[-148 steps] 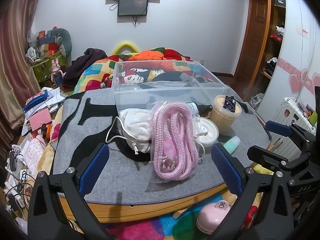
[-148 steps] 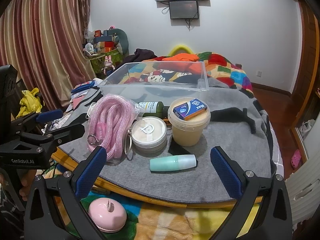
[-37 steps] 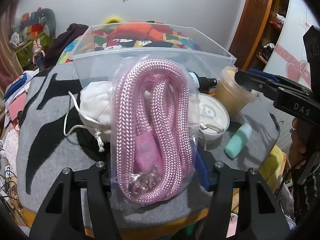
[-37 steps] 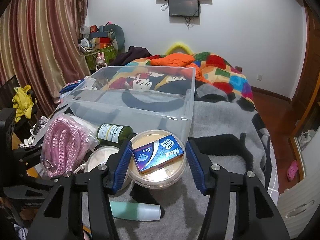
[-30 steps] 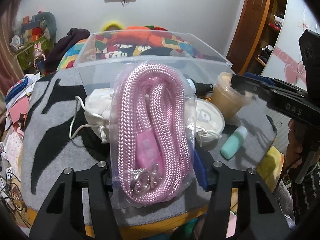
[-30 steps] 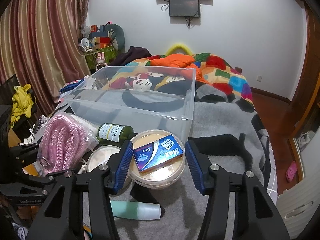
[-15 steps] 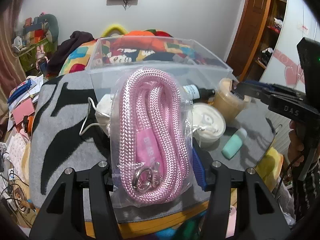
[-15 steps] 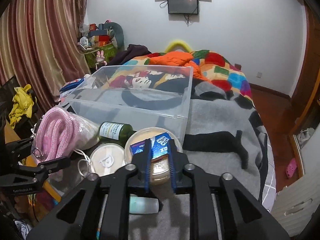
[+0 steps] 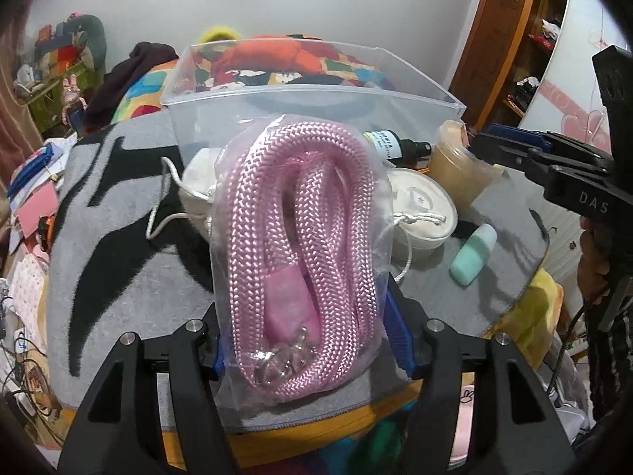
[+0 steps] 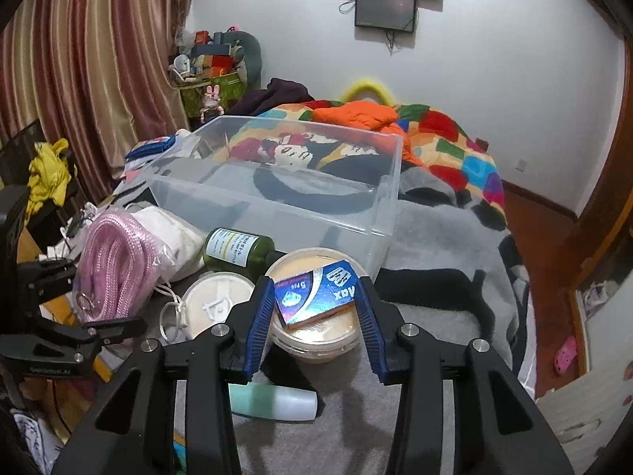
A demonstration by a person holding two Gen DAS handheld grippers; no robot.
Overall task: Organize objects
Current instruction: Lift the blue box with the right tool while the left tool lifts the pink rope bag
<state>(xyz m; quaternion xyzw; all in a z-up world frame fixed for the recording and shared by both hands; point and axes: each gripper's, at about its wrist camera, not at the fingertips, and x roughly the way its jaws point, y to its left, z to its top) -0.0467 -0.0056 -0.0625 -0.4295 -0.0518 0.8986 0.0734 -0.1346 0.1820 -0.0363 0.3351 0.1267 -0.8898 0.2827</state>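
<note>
A clear bag of pink rope [image 9: 300, 245] hangs upright between the blue pads of my left gripper [image 9: 308, 340], in front of the clear plastic bin [image 9: 316, 95]. The pads press on the bag's lower part while the jaws are opening. My right gripper [image 10: 316, 289] straddles a small blue box [image 10: 316, 297] that lies tilted on the lid of a beige tub [image 10: 316, 340]. Its jaws are opening, and the pads stand close at both ends of the box without squeezing it. The bin [image 10: 277, 206] holds nothing.
On the grey blanket [image 9: 118, 277] lie a white drawstring pouch [image 9: 194, 190], a round white tin [image 10: 213, 301], a green bottle [image 10: 237, 251] and a mint tube [image 10: 273, 398]. A bed with bright covers stands behind, with clutter on the left.
Earlier both grippers hung wide open; the left has taken the rope bag and raised it. The right jaws narrowed in front of the blue box half a second ago and now stand wider around it.
</note>
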